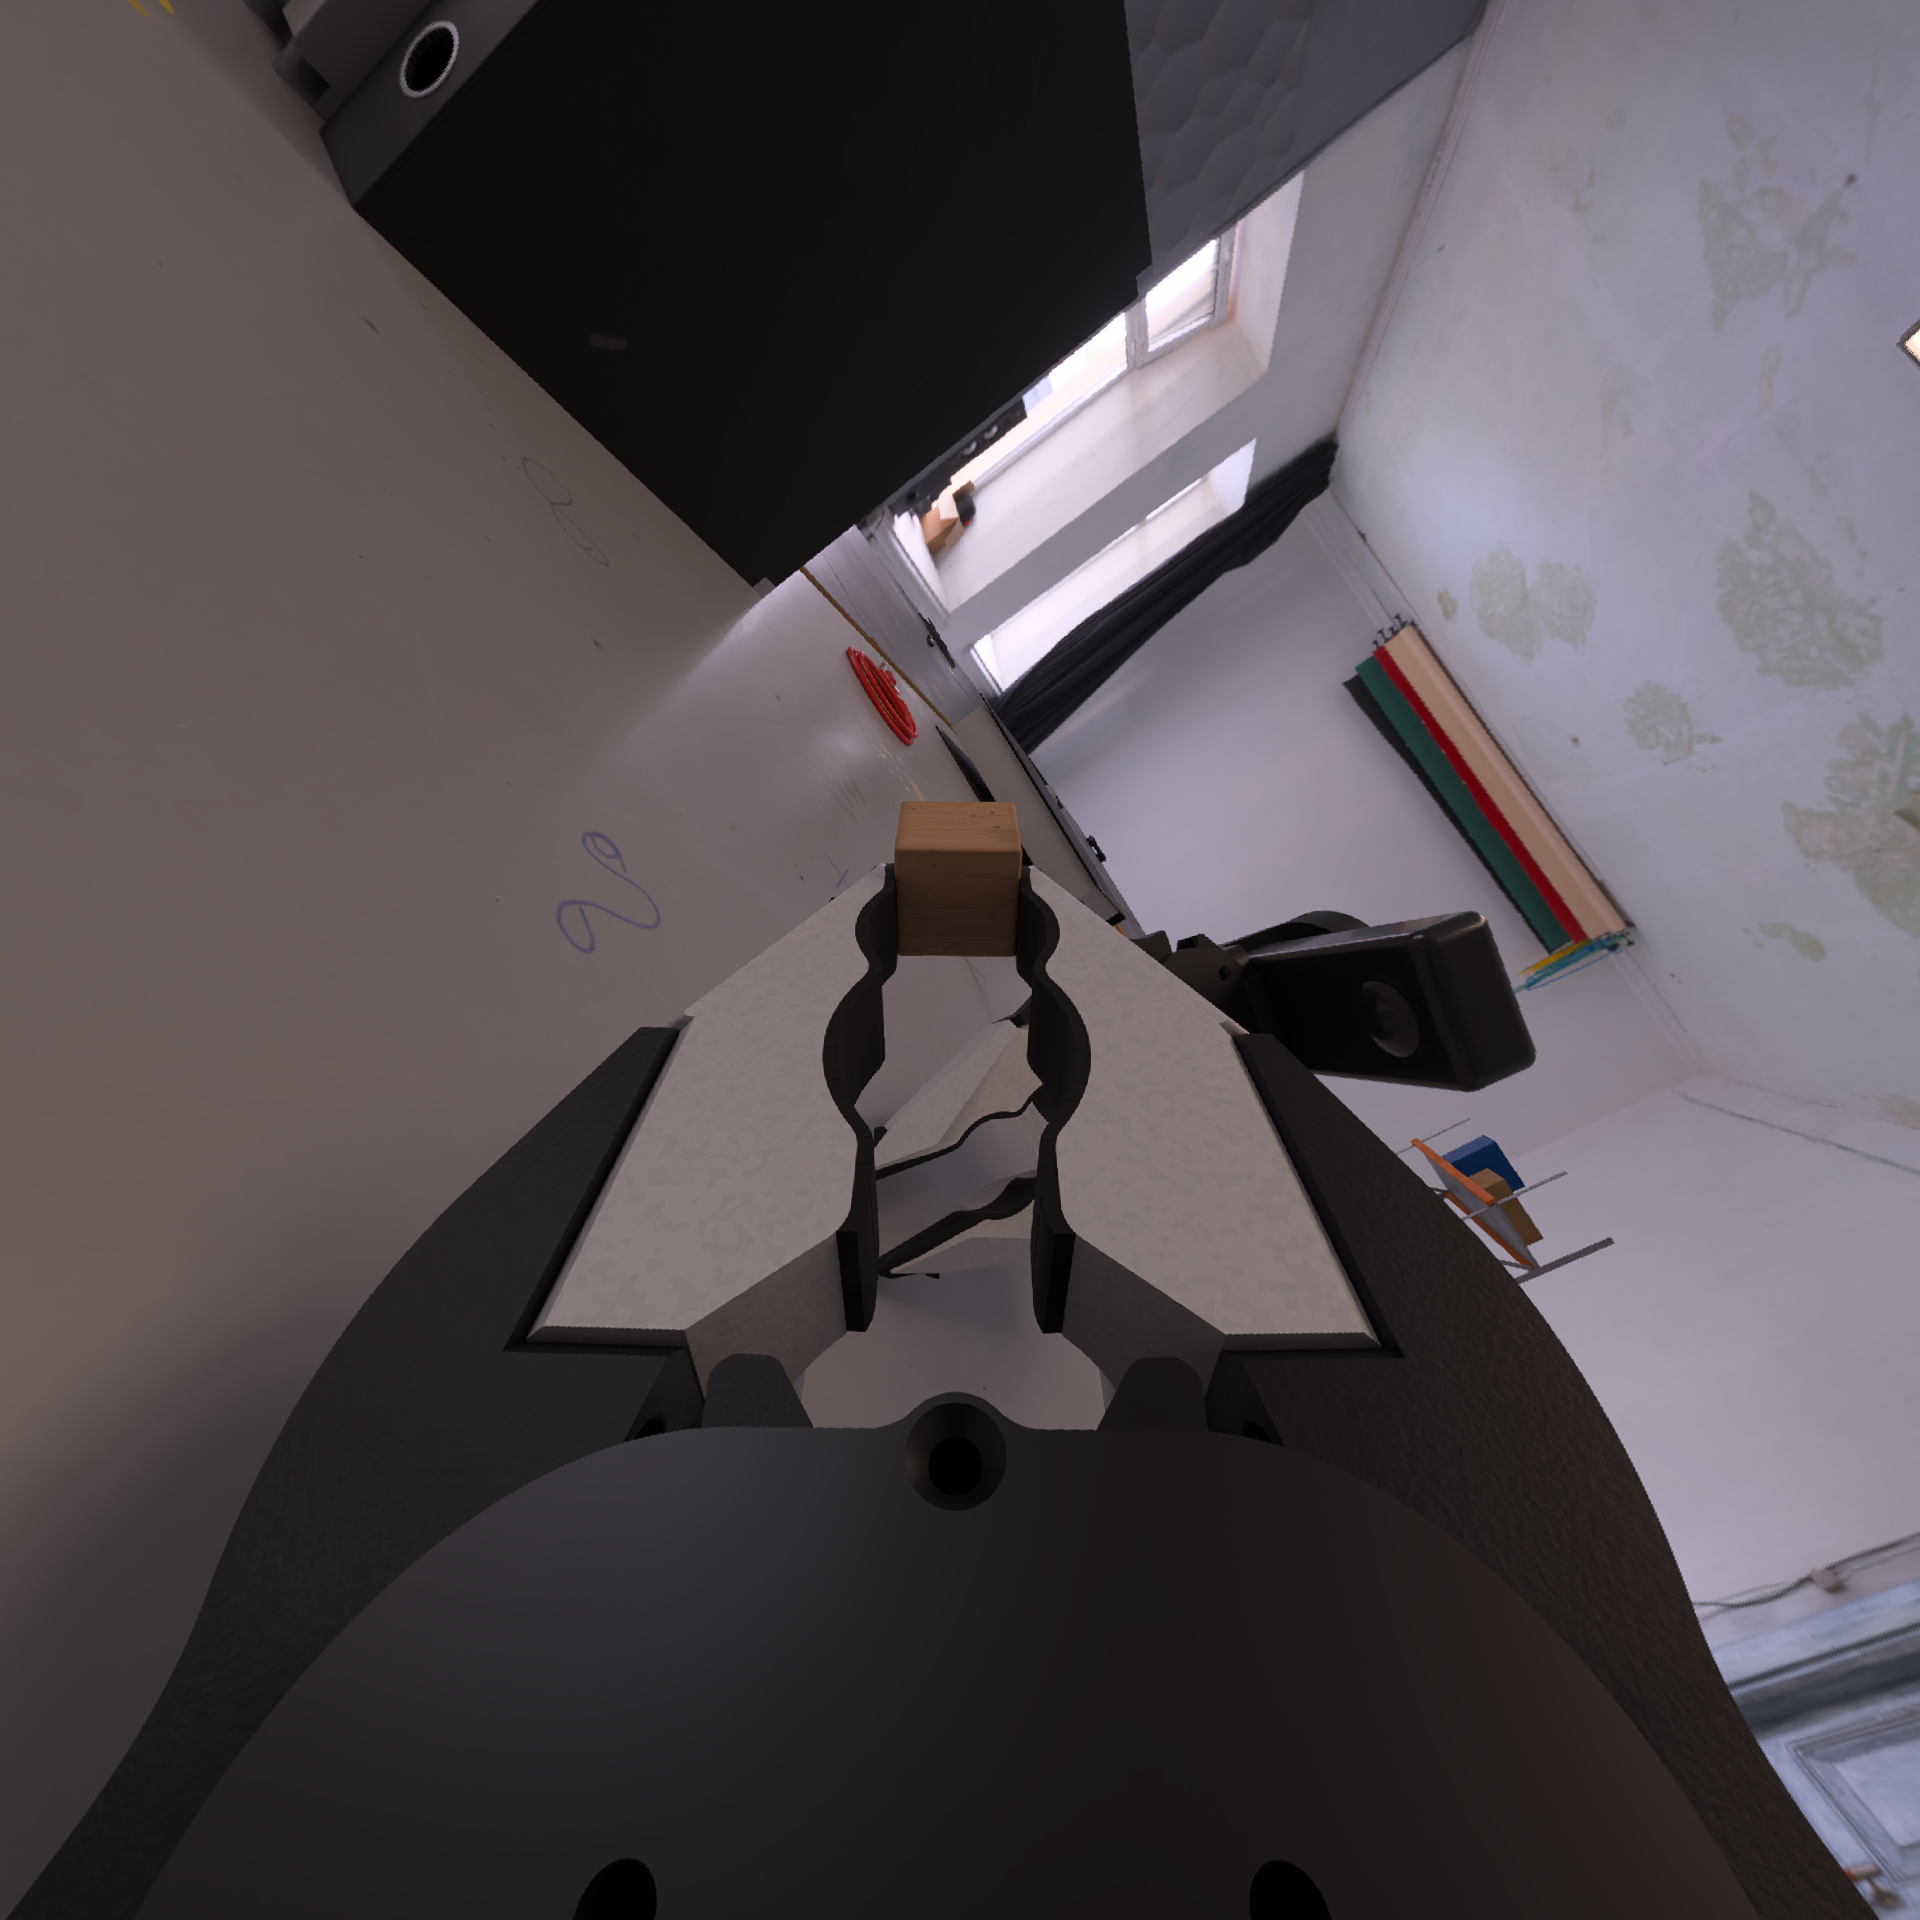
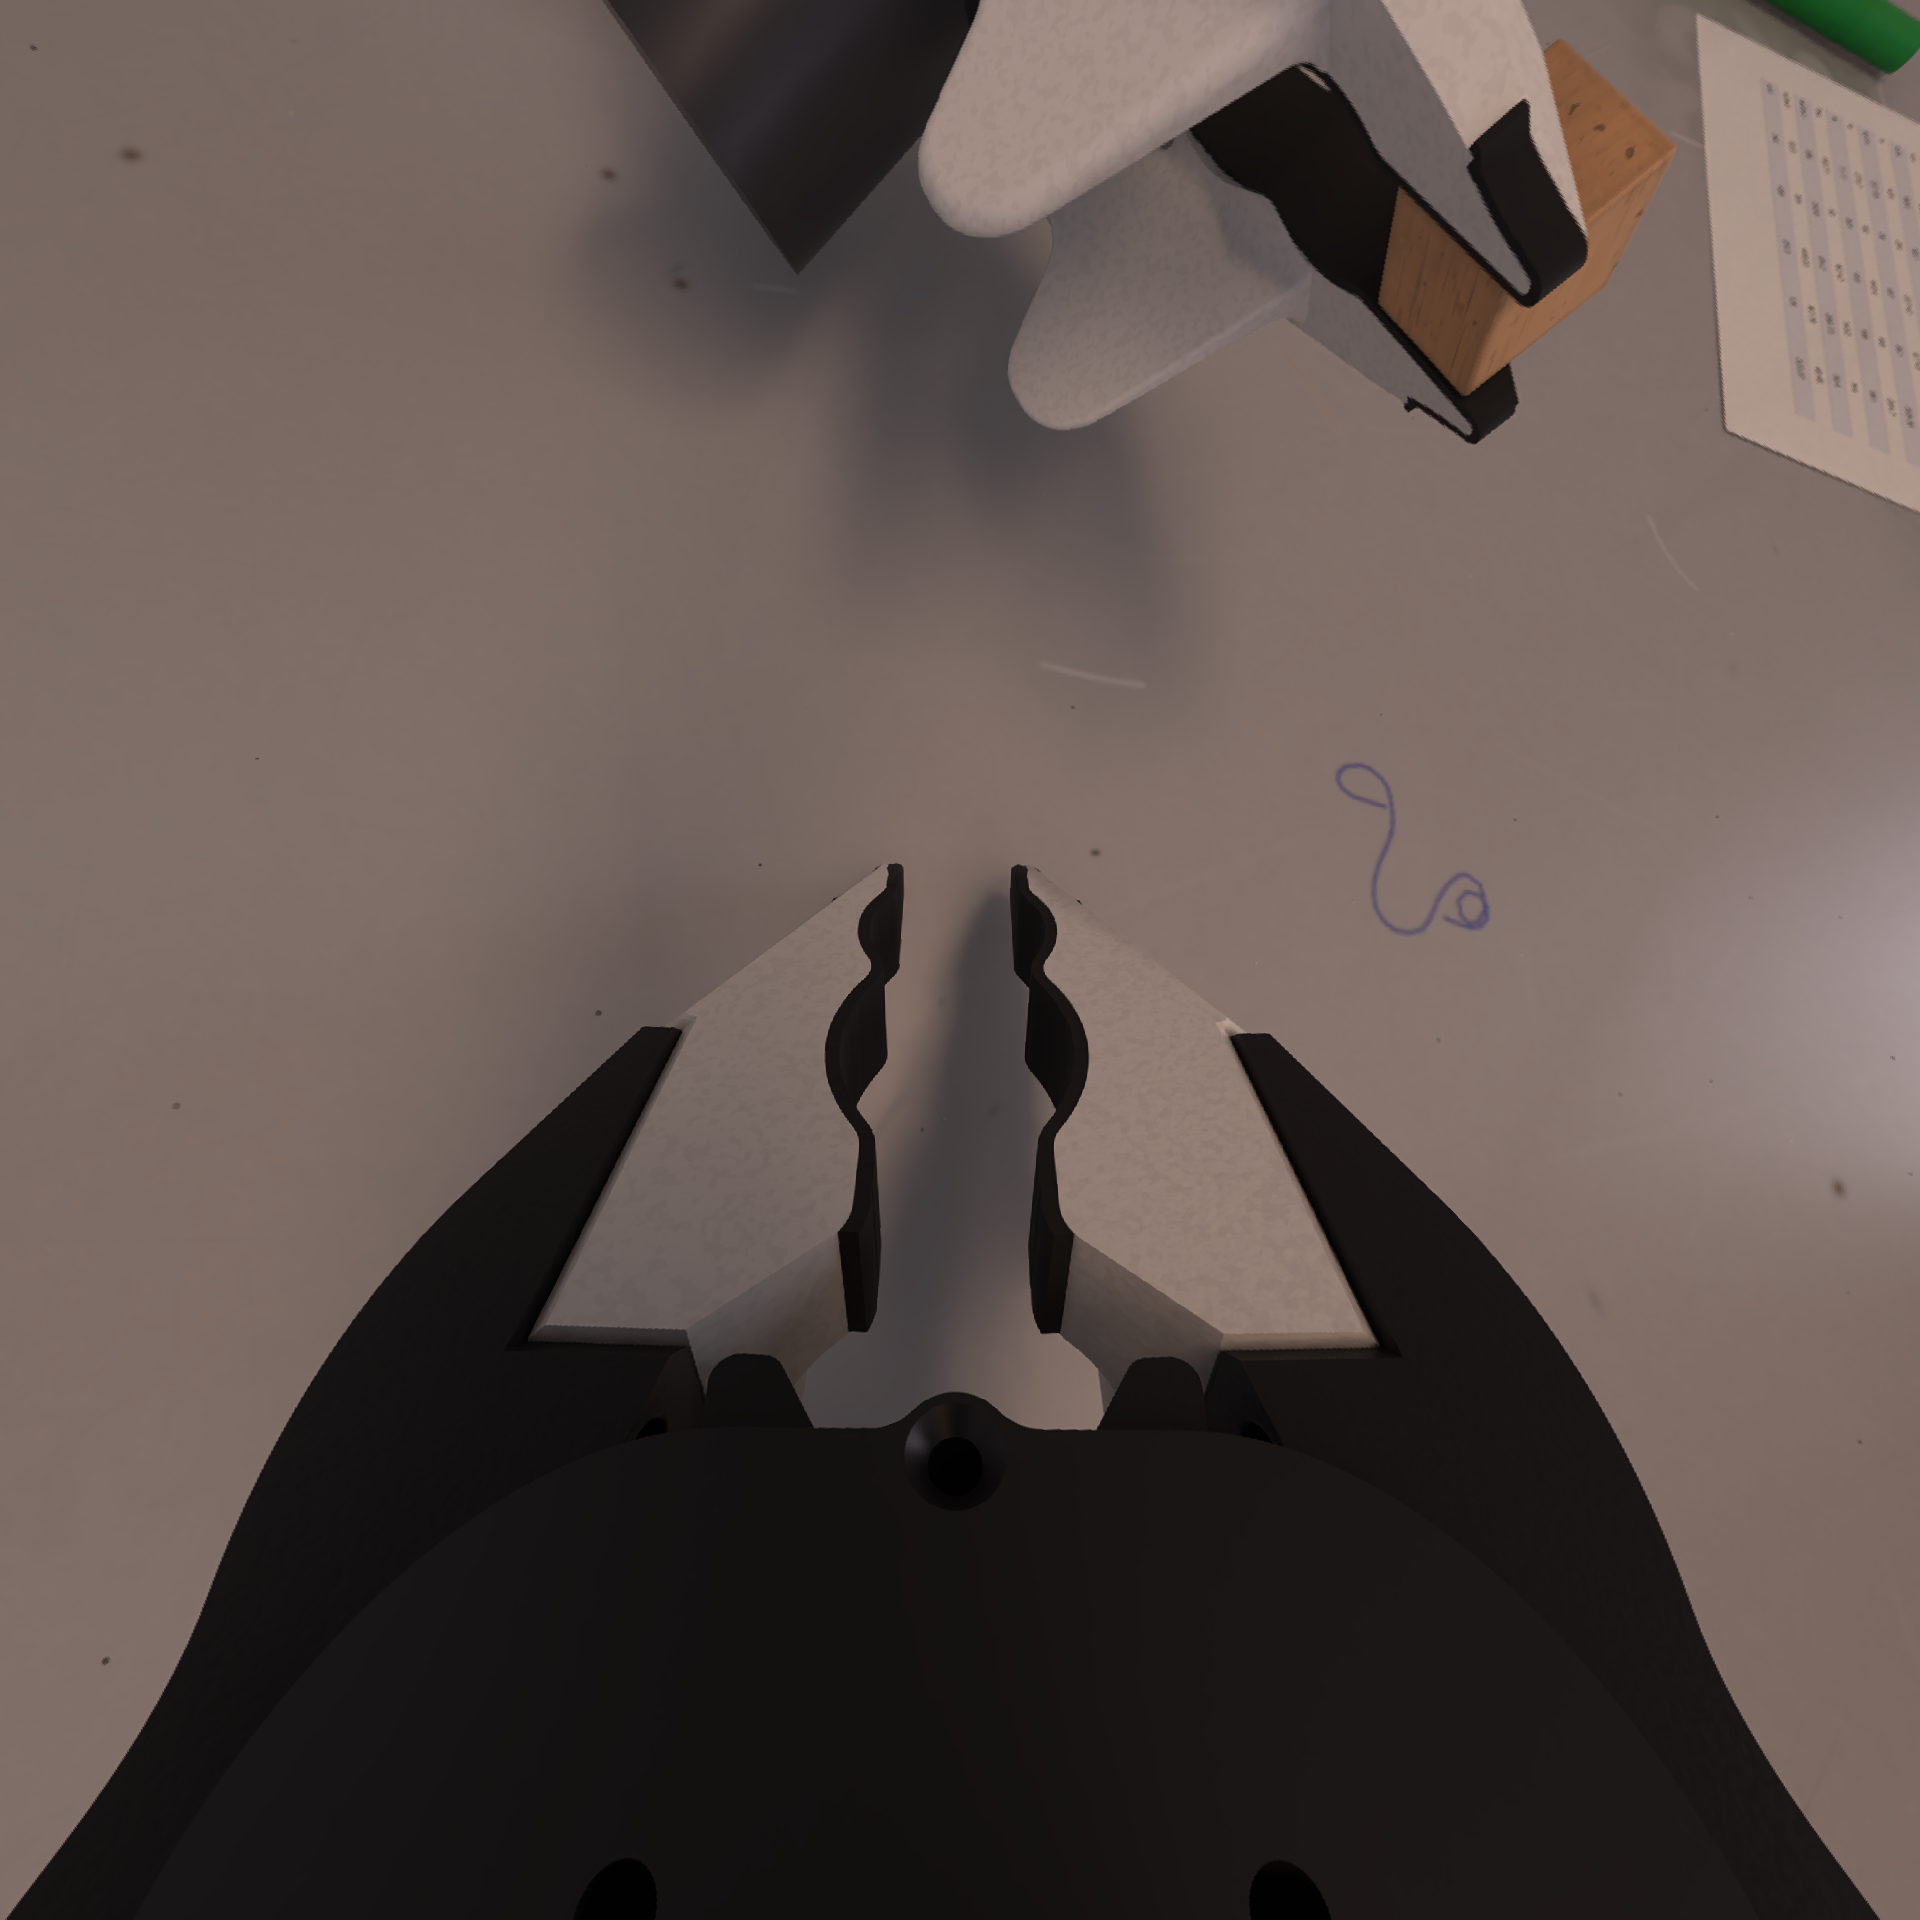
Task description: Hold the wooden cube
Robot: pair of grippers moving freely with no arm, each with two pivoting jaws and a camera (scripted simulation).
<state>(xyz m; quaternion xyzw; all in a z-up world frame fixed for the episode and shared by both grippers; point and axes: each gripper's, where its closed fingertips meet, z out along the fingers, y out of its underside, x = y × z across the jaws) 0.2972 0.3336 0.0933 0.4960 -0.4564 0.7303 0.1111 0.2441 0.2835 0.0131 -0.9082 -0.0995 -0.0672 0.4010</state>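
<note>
My left tool (image 1: 954, 894) pinching wooden cube (image 1: 956, 878) at fingertips, lifted clear of tabletop (image 2: 520, 623). Right tool (image 2: 956, 883) spread, empty, low over tabletop. Cube looks light, rigid, smooth-sided; flat opposite faces best to grip; tip-only pinch could slip

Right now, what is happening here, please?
The left claw is shut on the wooden cube, gripping it at the fingertips and holding it up off the grey table. The right claw holds nothing; its jaws stand slightly apart, pointing down at bare table near a blue scribble. A printed sheet lies by the far edge.
</note>
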